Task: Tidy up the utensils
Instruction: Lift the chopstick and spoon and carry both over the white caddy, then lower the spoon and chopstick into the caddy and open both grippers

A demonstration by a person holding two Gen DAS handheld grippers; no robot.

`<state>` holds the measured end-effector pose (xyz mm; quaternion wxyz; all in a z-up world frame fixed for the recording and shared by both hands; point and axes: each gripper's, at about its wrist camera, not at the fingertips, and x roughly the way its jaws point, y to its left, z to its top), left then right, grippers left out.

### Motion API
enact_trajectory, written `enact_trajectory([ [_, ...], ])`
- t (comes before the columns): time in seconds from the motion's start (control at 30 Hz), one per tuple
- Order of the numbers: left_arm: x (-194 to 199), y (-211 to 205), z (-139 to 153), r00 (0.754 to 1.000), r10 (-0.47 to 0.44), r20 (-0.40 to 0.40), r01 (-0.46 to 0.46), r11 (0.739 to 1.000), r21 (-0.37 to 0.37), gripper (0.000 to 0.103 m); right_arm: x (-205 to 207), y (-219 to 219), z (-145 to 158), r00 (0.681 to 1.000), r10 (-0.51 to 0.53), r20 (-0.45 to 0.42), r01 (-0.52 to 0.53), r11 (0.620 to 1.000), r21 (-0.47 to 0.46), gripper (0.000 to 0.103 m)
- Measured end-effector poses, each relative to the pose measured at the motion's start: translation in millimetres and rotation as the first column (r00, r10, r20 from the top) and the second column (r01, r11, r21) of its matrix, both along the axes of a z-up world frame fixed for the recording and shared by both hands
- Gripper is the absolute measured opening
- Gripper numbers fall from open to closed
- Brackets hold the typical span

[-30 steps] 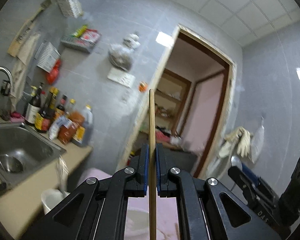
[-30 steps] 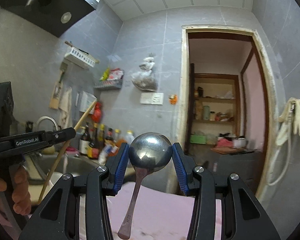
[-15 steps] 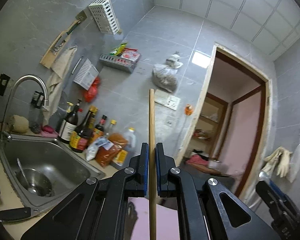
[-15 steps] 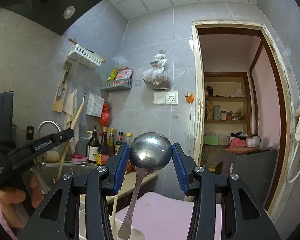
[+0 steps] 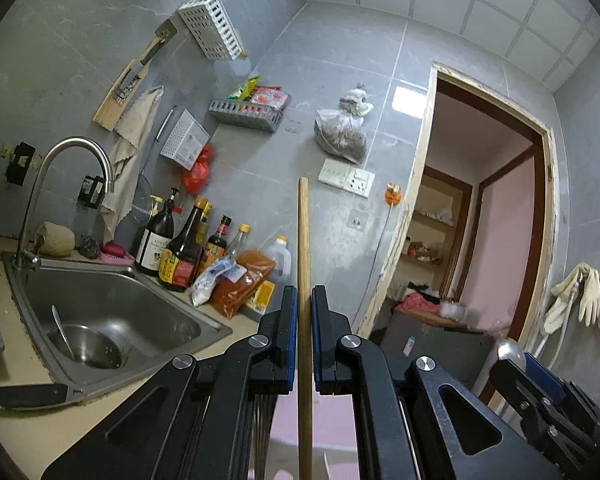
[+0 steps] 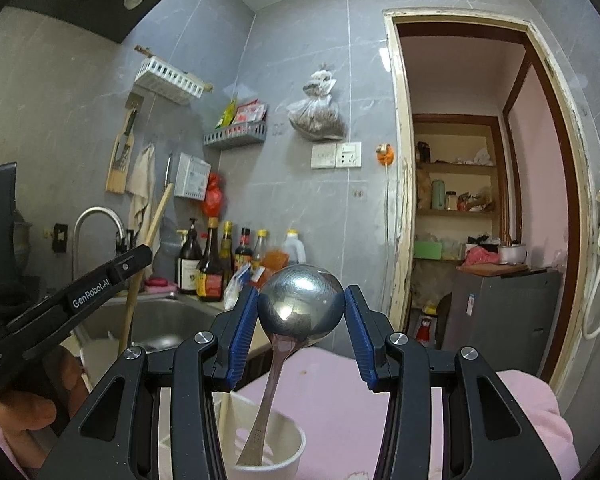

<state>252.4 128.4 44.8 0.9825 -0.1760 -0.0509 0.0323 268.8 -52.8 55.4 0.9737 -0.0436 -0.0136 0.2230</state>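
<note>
Chopstick [image 5: 304,280] stands upright, clamped in the closed left gripper [image 5: 304,336]; a tilt could make it miss the container below, which this view hides. The sink [image 5: 112,316] holds a bowl. Spoon [image 6: 300,308] sits gripped between the right gripper [image 6: 301,320] pads, handle down inside the cup [image 6: 276,452]; early release risks tipping it.

polished metal spoon [image 6: 301,307], mirror-glossy, at 6 o'clock; smooth pale wooden stick [image 5: 304,280], matt; brushed steel sink [image 5: 112,312] at 8 o'clock with a shiny faucet [image 5: 66,184]; smooth white plastic cup [image 6: 278,450]; matt black gripper fingers [image 5: 272,344] with ribbed blue pads [image 6: 242,336]; grey wall tiles [image 5: 320,72], faint sheen
</note>
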Motion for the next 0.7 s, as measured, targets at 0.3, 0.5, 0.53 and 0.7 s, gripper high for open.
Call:
enact_trajectory([
  [0.3,-4.5,-12.5,-20.5,0.998,-0.017,-0.064,0.020,0.999,0.047,0.004,3.7,8.8,-21.7,0.997,0.026,-0.070,-0.028,0.999,-0.035,0.042],
  [0.5,-12.6,-19.1,-28.2,0.995,-0.032,-0.099,0.040,0.997,0.072,0.004,3.4,7.5,-24.0,0.997,0.027,-0.079,-0.029,0.999,-0.033,0.042],
  [0.53,-13.1,-18.8,-28.7,0.994,-0.034,-0.104,0.042,0.997,0.071,0.004,3.6,7.2,-24.5,0.996,0.028,-0.082,-0.031,0.999,-0.031,0.042],
  [0.7,-19.0,-17.6,-30.6,0.991,-0.039,-0.129,0.046,0.997,0.059,0.005,5.4,5.7,-26.8,0.994,0.038,-0.100,-0.040,0.999,-0.022,0.043],
])
